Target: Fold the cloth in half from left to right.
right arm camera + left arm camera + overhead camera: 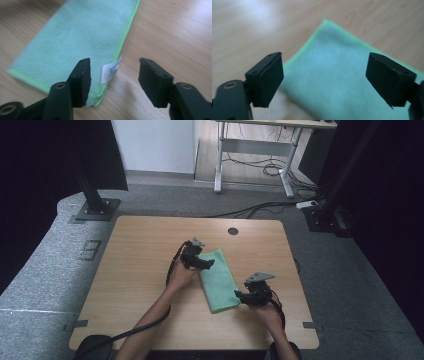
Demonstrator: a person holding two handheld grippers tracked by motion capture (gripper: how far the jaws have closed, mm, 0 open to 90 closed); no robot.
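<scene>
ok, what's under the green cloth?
The green cloth lies flat on the wooden table, folded into a long strip. A white tag pokes out at one corner. Anything between its layers is covered.

Premises present as a lab or recording studio. A light wooden table with a cable hole (150,265) stands on grey carpet (45,265), flanked by black metal stands on base plates (92,200) and black curtains (45,165). A white-framed desk (260,157) with loose cables (265,170) stands beyond.
</scene>
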